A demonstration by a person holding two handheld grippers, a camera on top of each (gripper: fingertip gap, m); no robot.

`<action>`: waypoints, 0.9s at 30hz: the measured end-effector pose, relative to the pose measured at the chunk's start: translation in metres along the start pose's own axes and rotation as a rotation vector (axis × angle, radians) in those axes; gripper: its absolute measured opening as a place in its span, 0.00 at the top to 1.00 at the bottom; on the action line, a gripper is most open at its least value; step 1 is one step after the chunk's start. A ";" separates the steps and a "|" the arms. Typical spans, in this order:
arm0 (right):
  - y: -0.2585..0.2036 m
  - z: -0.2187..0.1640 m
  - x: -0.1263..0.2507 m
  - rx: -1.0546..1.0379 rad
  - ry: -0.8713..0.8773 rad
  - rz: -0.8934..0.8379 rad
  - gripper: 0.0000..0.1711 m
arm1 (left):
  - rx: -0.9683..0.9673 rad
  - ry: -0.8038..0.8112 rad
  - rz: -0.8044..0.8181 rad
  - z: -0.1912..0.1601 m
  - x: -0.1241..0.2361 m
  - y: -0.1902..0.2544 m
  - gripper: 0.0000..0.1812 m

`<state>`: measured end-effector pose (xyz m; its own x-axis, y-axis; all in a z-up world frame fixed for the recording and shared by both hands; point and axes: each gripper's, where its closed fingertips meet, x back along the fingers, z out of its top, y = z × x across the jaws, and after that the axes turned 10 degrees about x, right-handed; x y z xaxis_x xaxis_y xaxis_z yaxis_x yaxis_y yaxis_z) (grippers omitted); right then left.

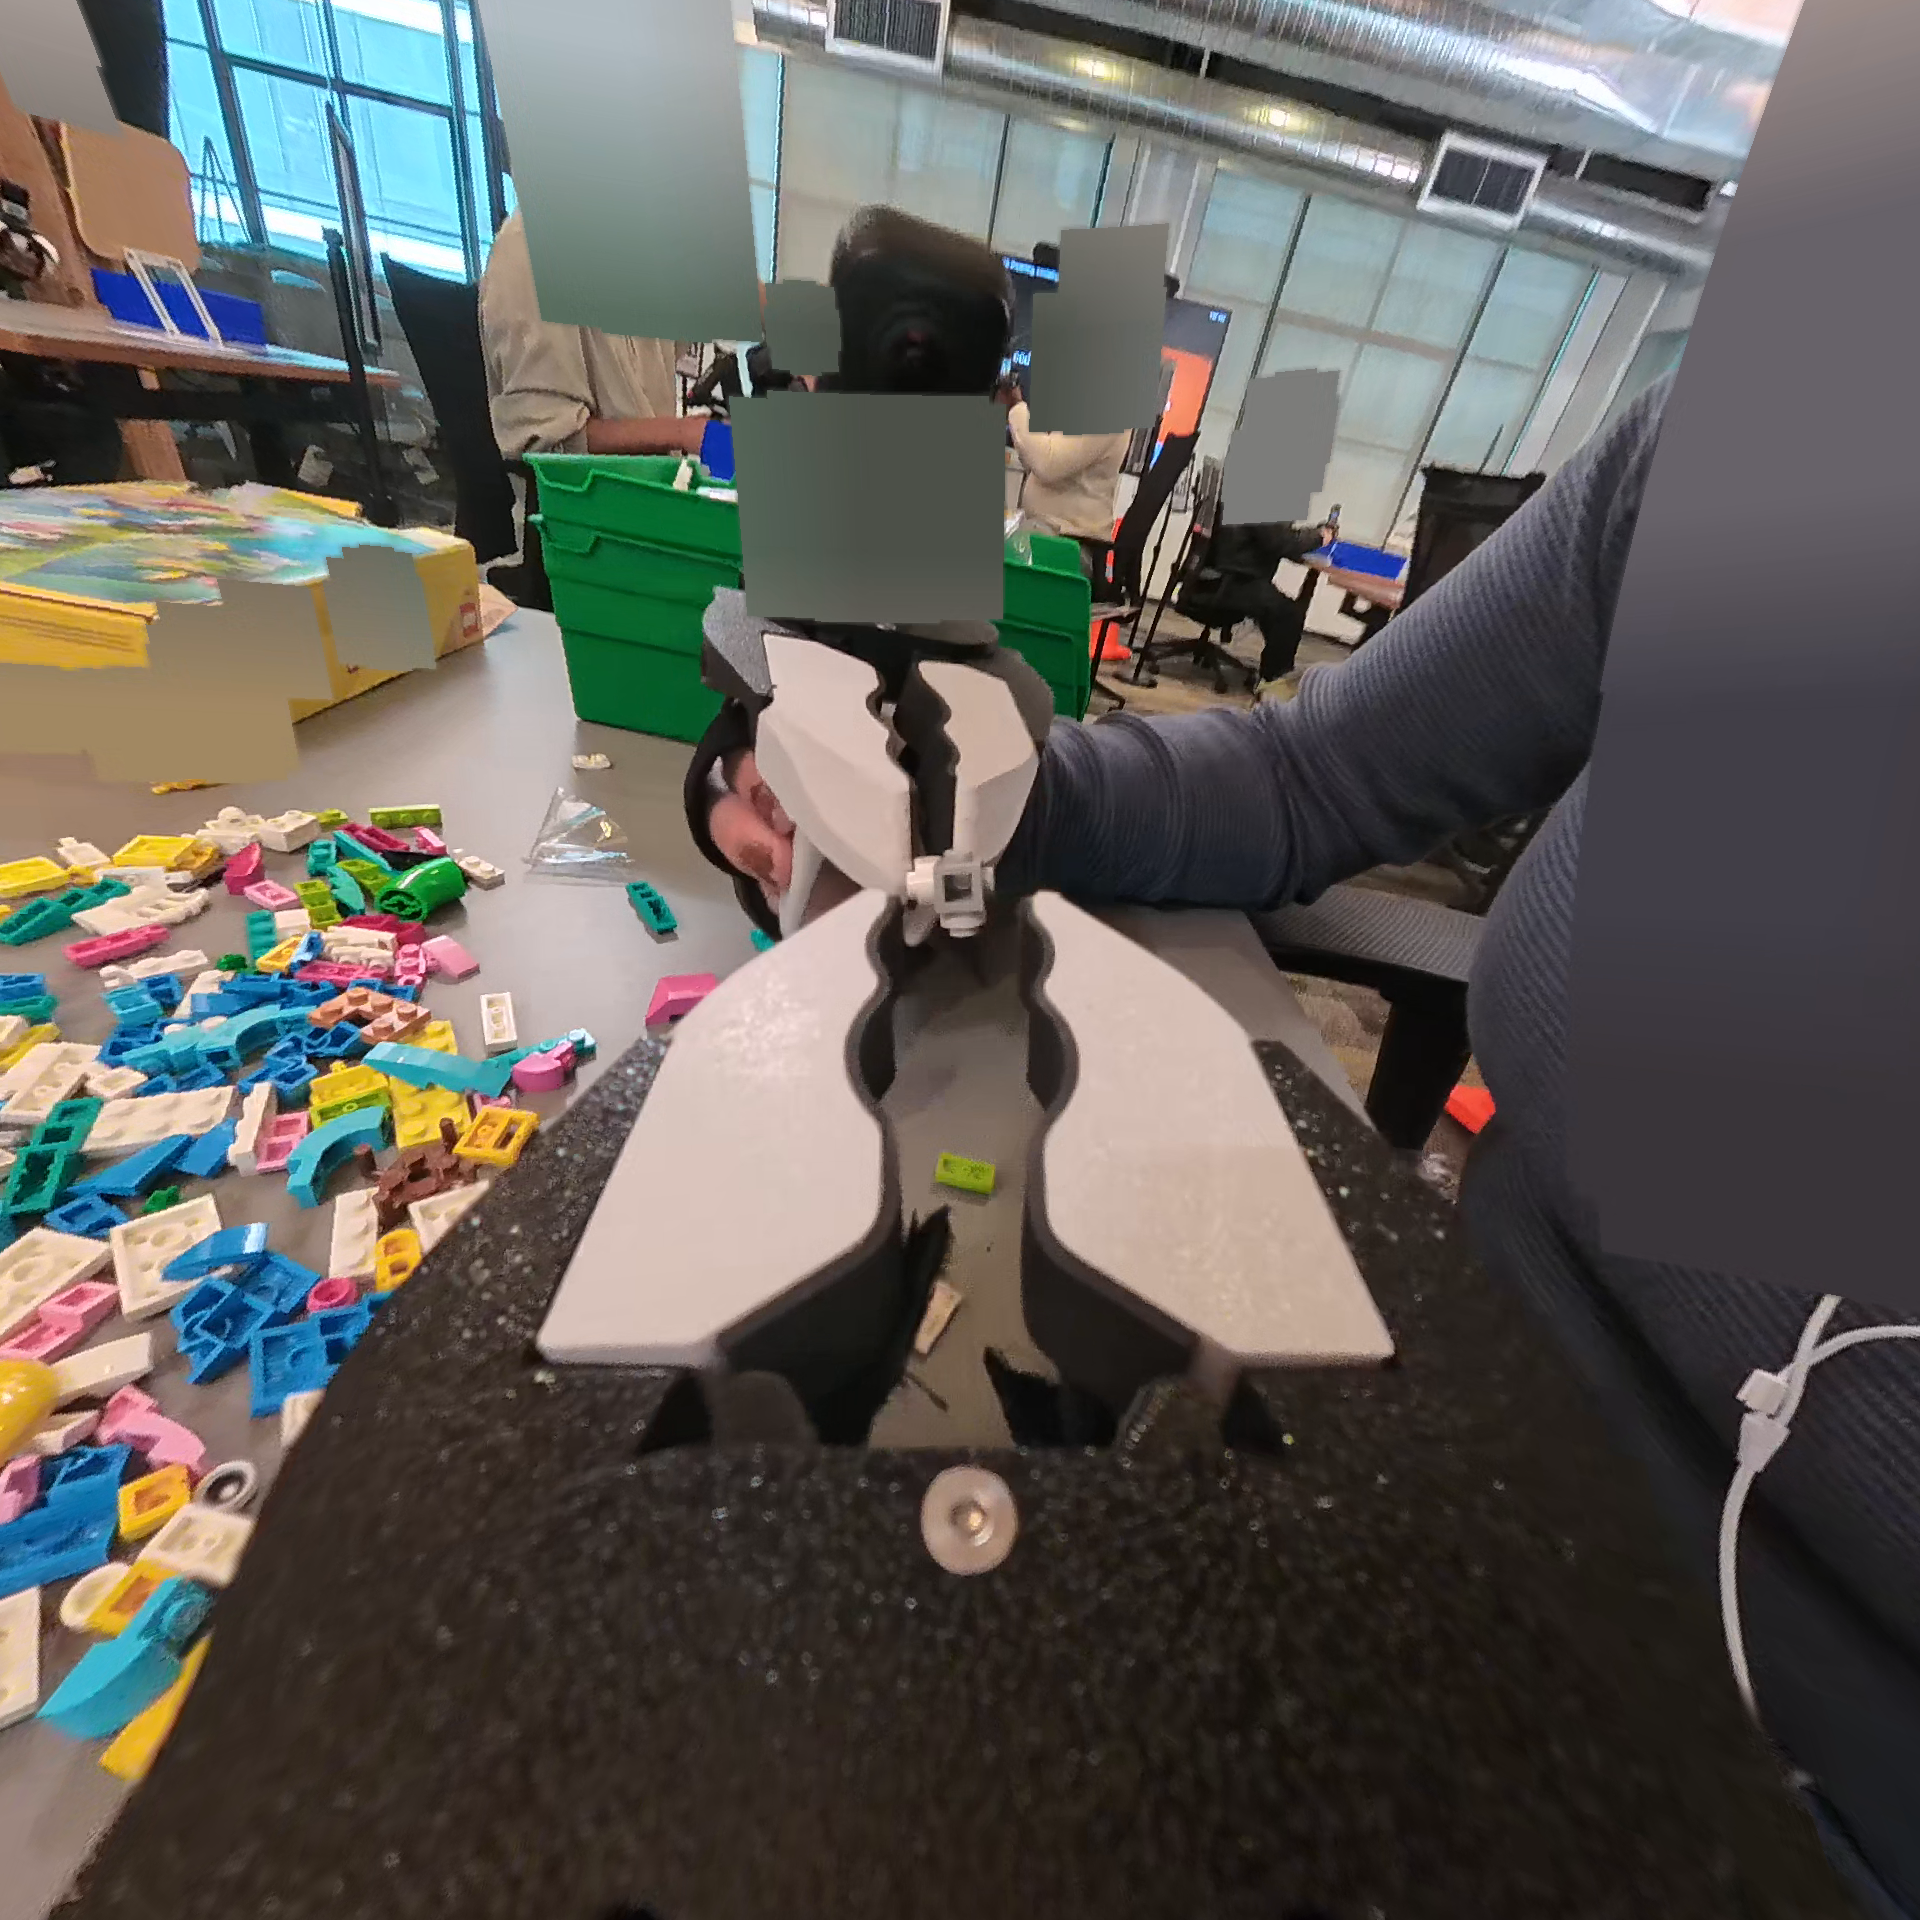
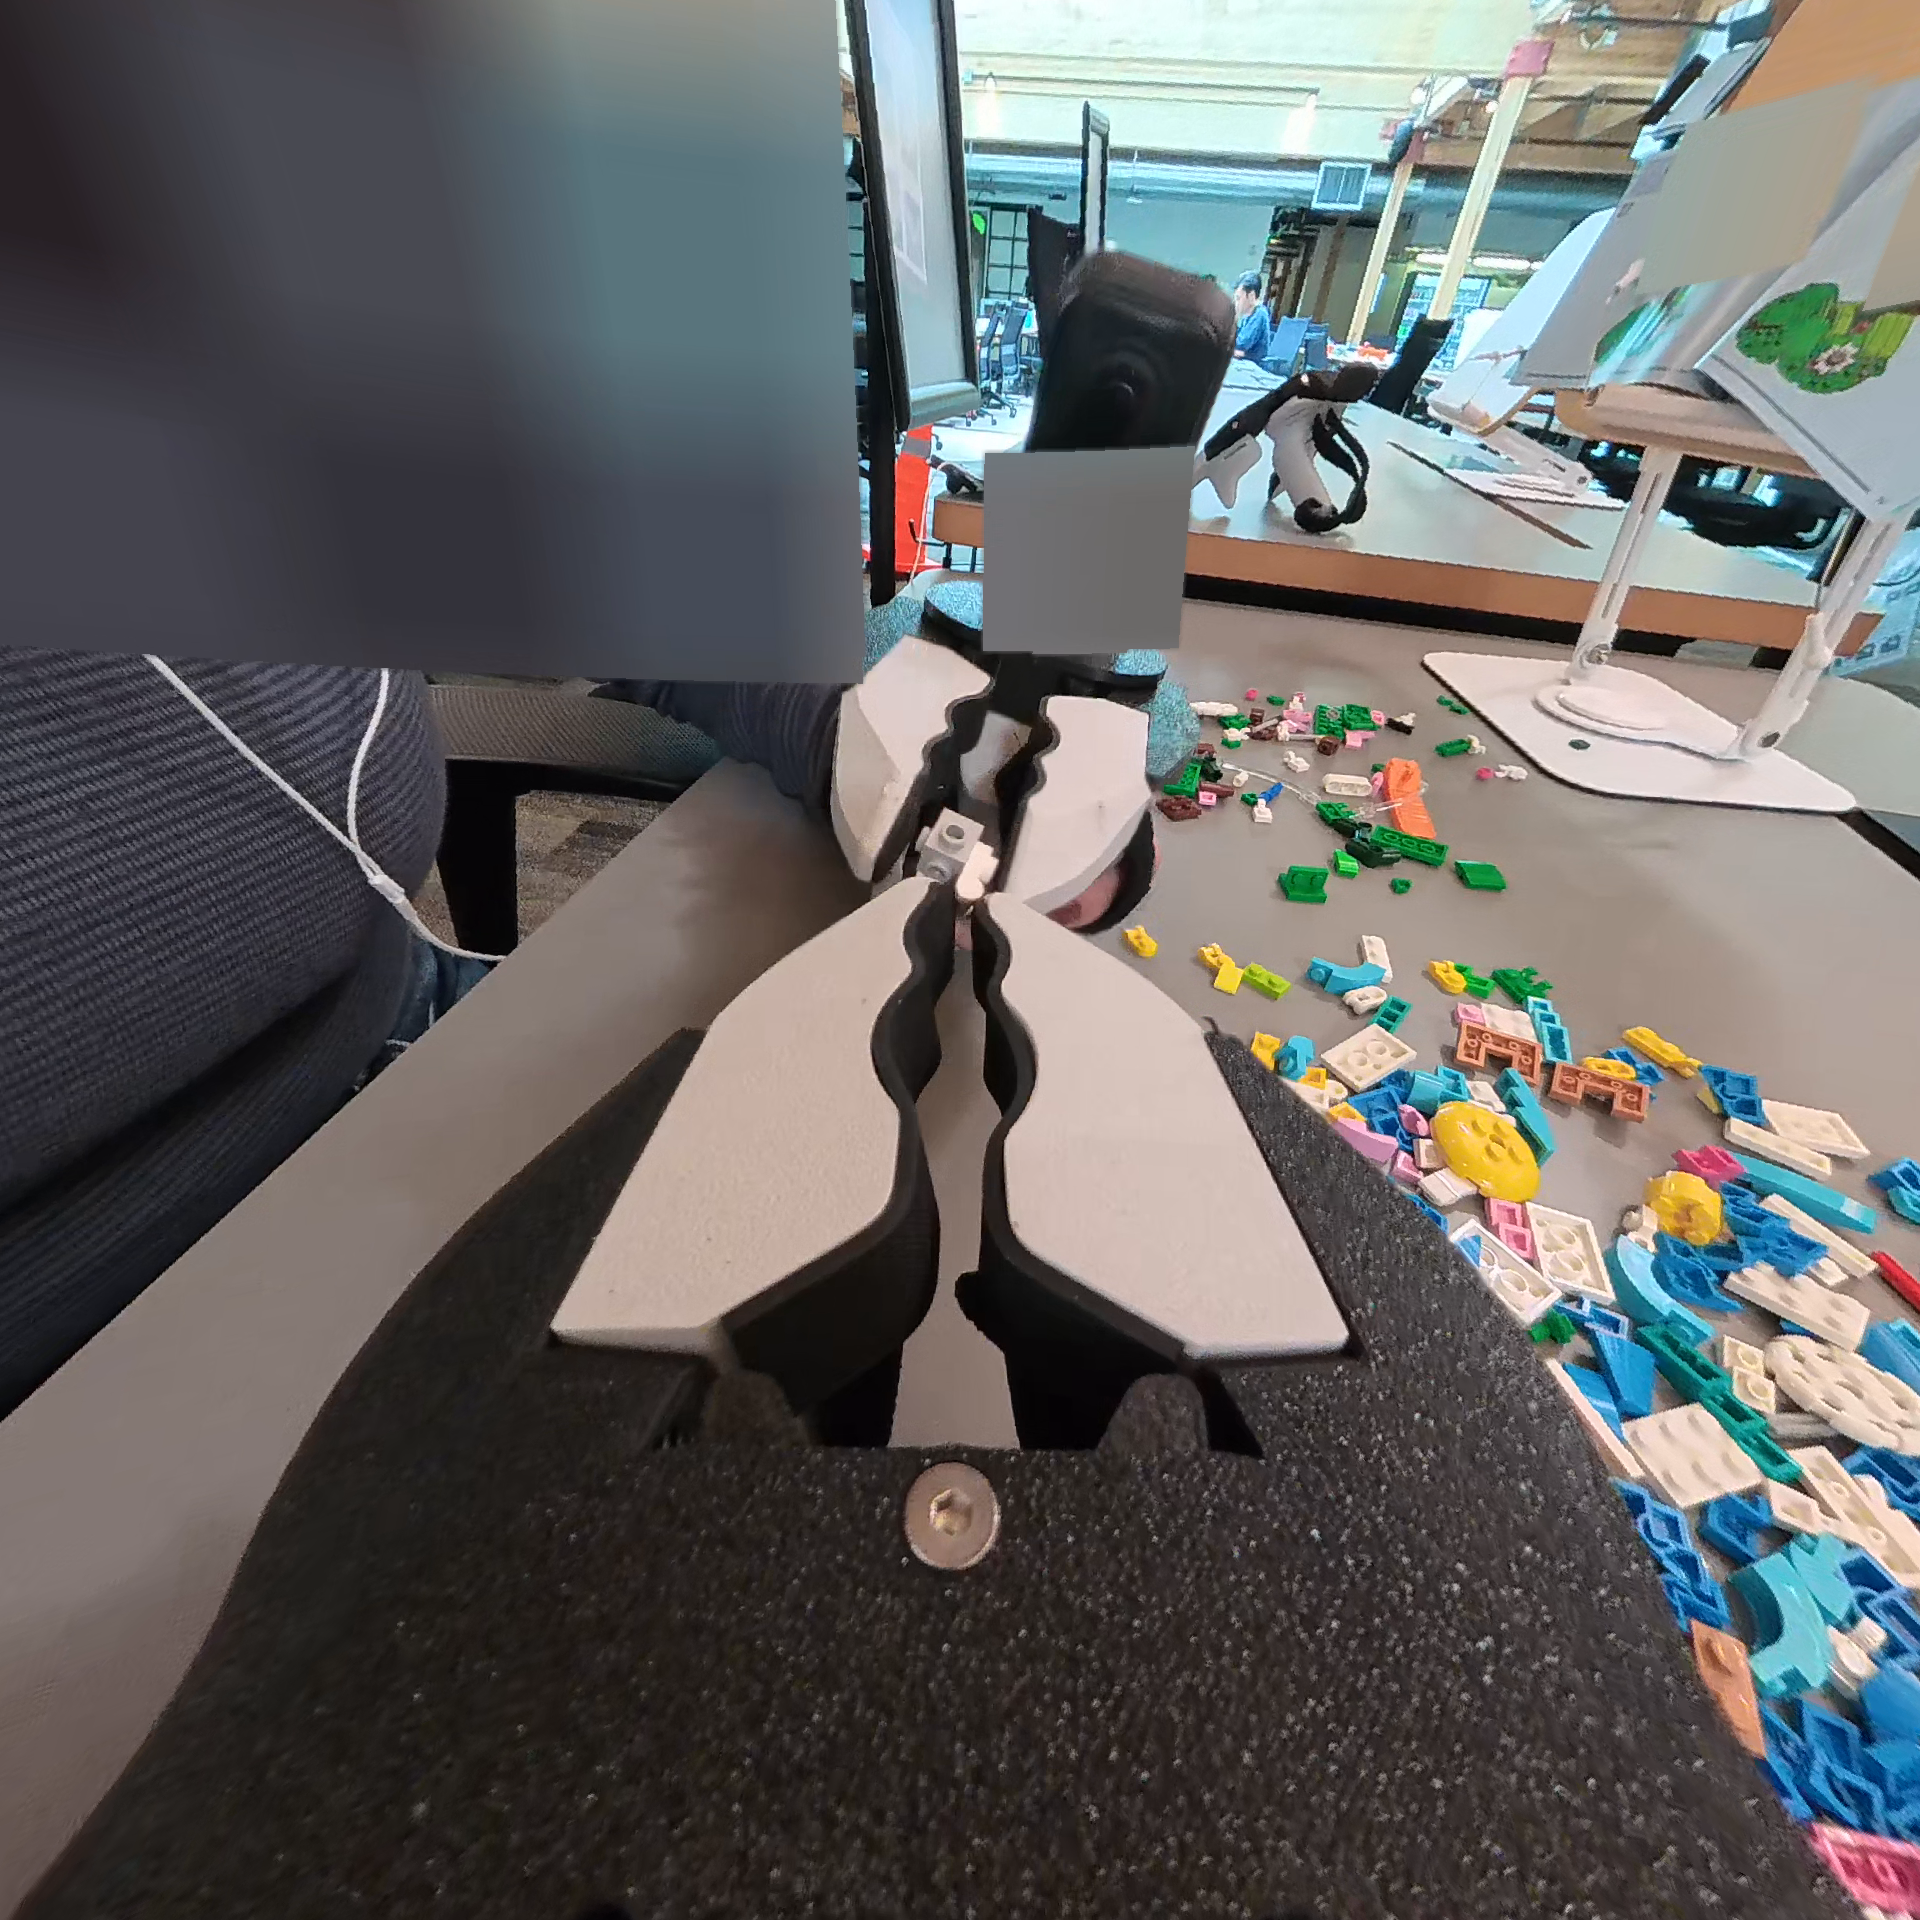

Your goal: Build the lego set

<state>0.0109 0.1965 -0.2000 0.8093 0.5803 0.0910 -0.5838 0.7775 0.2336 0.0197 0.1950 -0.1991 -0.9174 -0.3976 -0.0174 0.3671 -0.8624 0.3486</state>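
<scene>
The two grippers meet tip to tip above the grey table's near edge. My left gripper (image 1: pixel 956 920) is shut on a small light-grey cube brick (image 1: pixel 961 888) with side studs. My right gripper (image 2: pixel 971 914) is shut on a small white piece (image 2: pixel 974 881) and holds it against that cube (image 2: pixel 952 837). In the left wrist view the right gripper (image 1: pixel 923 883) faces me, with a hand behind it. In the right wrist view the left gripper (image 2: pixel 956 854) faces me. How the white piece sits on the cube is too small to tell.
A wide spread of loose coloured bricks (image 1: pixel 208 1091) covers the table, shown also in the right wrist view (image 2: pixel 1662 1195). A lime plate (image 1: pixel 966 1172) lies below my left fingers. A yellow set box (image 1: pixel 208 582), green bins (image 1: pixel 644 592) and a booklet stand (image 2: pixel 1621 748) stand farther back. Both grippers' tips are close together, under 4 cm apart.
</scene>
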 end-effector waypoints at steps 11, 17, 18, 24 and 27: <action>0.003 0.002 0.001 0.007 -0.001 -0.029 0.98 | 0.051 0.044 -0.010 0.003 0.000 -0.002 0.95; 0.021 -0.022 0.034 0.006 -0.273 -0.111 0.92 | 0.042 0.034 0.046 0.001 0.002 -0.010 0.95; 0.021 -0.035 0.041 -0.018 -0.373 -0.109 0.91 | 0.031 0.038 0.062 0.001 0.003 -0.011 0.95; 0.003 -0.085 0.058 -0.174 -0.706 -0.053 0.87 | -0.026 0.163 0.138 0.015 0.012 -0.015 0.95; -0.002 -0.099 0.055 -0.220 -0.769 -0.030 0.88 | -0.073 0.212 0.157 0.019 0.016 -0.012 0.95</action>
<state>0.0504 0.2507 -0.2911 0.5960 0.2912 0.7483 -0.4954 0.8668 0.0573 -0.0021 0.2055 -0.1855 -0.7983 -0.5787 -0.1669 0.5200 -0.8021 0.2937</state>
